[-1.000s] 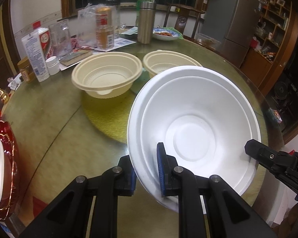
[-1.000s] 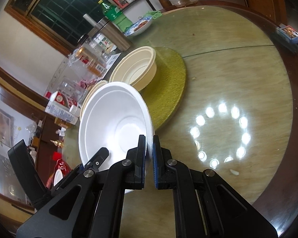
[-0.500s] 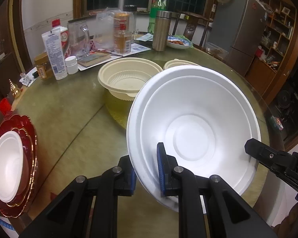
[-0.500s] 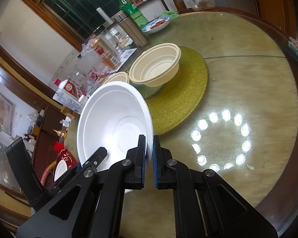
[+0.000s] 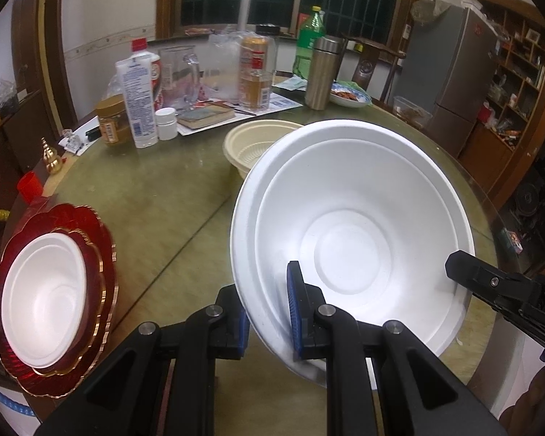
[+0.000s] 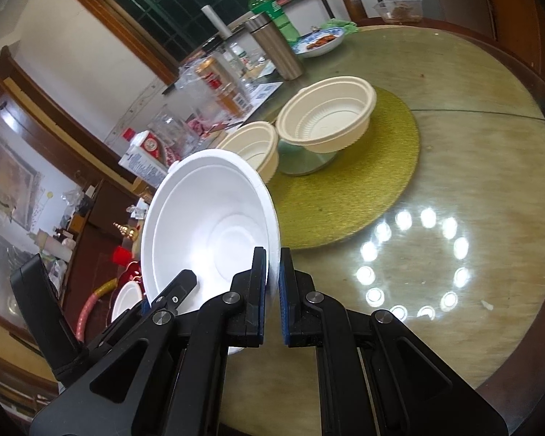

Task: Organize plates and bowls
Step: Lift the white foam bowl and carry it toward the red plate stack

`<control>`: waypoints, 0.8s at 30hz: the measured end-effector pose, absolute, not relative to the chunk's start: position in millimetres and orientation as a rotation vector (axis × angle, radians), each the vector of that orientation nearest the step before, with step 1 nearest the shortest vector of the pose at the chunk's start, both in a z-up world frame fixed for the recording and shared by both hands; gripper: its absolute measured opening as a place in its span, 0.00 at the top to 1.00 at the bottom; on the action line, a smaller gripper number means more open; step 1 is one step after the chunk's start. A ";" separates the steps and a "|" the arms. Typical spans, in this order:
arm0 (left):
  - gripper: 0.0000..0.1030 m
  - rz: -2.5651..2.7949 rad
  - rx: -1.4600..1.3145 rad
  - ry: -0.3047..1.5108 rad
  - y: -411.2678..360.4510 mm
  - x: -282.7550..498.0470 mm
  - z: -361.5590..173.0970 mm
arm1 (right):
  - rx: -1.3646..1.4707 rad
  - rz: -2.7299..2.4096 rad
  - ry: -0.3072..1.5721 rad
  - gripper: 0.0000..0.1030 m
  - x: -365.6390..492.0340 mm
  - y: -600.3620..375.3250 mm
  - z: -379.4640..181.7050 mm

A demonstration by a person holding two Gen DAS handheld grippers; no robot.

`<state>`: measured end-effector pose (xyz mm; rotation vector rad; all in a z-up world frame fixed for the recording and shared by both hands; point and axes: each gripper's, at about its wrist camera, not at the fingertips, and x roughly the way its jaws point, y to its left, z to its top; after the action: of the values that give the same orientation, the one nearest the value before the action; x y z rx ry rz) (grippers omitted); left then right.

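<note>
A large white foam bowl (image 5: 348, 239) with a stepped rim hangs tilted above the table, held from two sides. My left gripper (image 5: 267, 309) is shut on its near rim, one blue pad inside and one outside. My right gripper (image 6: 272, 272) is shut on the opposite rim; its black finger (image 5: 490, 283) shows at the right of the left wrist view. The same white bowl (image 6: 207, 225) fills the right wrist view's lower left. A stack of red scalloped plates (image 5: 98, 239) with a small white bowl (image 5: 43, 298) on top sits at the table's left edge. Two cream bowls (image 6: 327, 112) (image 6: 250, 145) stand further back.
A round gold mat (image 6: 345, 196) lies under the cream bowls on the glass-topped round table (image 6: 490, 167). Bottles, a steel flask (image 5: 321, 72), a can, jars and a book crowd the far side. A blue-rimmed dish of food (image 5: 348, 96) sits beyond the flask.
Both grippers have carried the white bowl leftward over the table. The red plate stack has come further into the left wrist view, and the cream bowls have slid behind the white bowl.
</note>
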<state>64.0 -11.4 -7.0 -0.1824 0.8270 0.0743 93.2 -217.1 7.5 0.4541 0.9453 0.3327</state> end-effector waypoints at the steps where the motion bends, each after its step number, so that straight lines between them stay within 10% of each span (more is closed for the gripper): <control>1: 0.84 0.082 -0.188 0.824 -7.1 61.7 -7.1 | 0.450 0.339 0.945 0.94 93.3 -213.8 7.6; 24: 0.84 0.187 -0.232 0.767 47.0 36.7 3.4 | 0.396 0.478 0.944 0.94 99.3 -151.9 12.2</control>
<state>36.7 47.0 3.4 -0.2322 0.7669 0.1873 99.2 -151.9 12.2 0.3955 0.9442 0.4782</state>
